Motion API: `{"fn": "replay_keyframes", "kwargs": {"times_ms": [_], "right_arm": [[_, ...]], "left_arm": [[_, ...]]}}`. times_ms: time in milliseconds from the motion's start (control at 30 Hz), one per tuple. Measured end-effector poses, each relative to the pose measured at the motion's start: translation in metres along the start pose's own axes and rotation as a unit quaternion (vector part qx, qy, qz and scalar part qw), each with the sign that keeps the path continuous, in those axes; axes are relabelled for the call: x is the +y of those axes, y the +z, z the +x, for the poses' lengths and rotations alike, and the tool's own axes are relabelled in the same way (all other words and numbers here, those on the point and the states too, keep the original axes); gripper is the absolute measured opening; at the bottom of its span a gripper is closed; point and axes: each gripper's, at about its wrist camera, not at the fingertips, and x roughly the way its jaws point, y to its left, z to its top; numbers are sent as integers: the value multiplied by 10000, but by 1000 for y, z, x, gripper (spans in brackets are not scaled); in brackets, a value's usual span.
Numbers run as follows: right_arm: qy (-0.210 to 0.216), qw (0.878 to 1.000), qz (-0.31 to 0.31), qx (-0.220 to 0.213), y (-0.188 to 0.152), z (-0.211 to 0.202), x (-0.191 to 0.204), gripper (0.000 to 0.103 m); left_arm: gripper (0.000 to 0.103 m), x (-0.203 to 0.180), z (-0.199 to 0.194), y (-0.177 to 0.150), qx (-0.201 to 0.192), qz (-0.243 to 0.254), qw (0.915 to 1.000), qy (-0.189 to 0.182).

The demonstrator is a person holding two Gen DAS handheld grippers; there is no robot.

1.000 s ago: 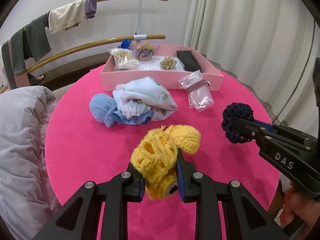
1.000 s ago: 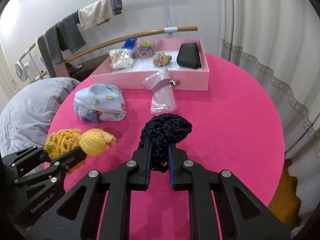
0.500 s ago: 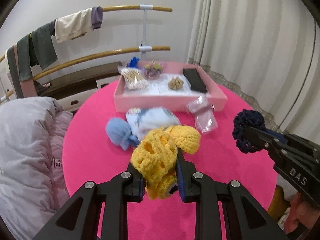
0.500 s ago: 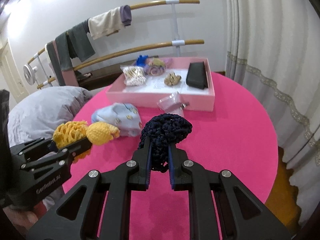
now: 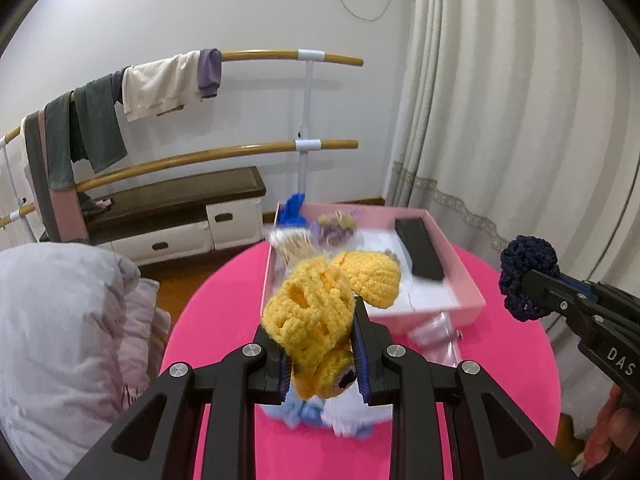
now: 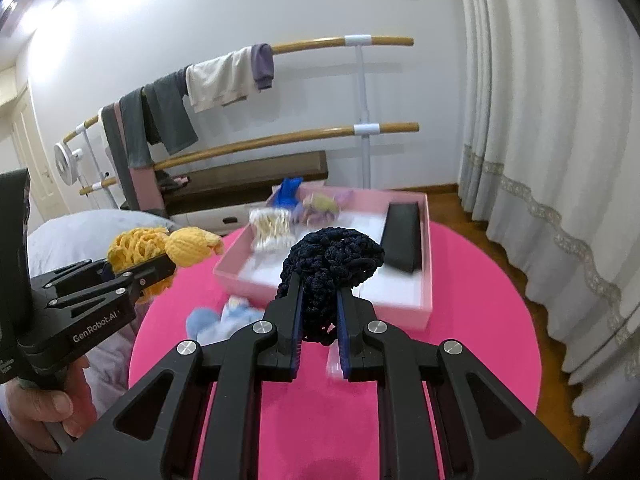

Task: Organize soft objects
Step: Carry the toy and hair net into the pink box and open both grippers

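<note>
Both tools have risen off the pink worktop point(image 6: 480, 320) since a second ago — the left tool point(image 5: 320, 354) clenched on yellow crochet point(image 5: 316, 312) at frame centre, the right tool point(image 6: 318, 328) on navy crochet point(image 6: 332, 268) — likely heading for the tray point(image 6: 424, 304) beyond.

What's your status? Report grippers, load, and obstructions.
Left gripper shut on yellow crochet toy. Right gripper shut on navy crochet piece. Both above pink table, pink tray ahead. Nothing blocking.
</note>
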Motion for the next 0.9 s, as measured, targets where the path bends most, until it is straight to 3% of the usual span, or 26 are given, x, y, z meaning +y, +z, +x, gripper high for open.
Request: {"fn": "replay_keyframes", "kwargs": {"times_ms": [333,900], "right_arm": [[112,9999,51,66,48,55,-12,14],[41,9977,227,645,87,163,-47,14]], "left_arm": [[22,10,64,57,67,-121,9998,-123],[22,20,235,140,615,-253,9973,-308]]}}
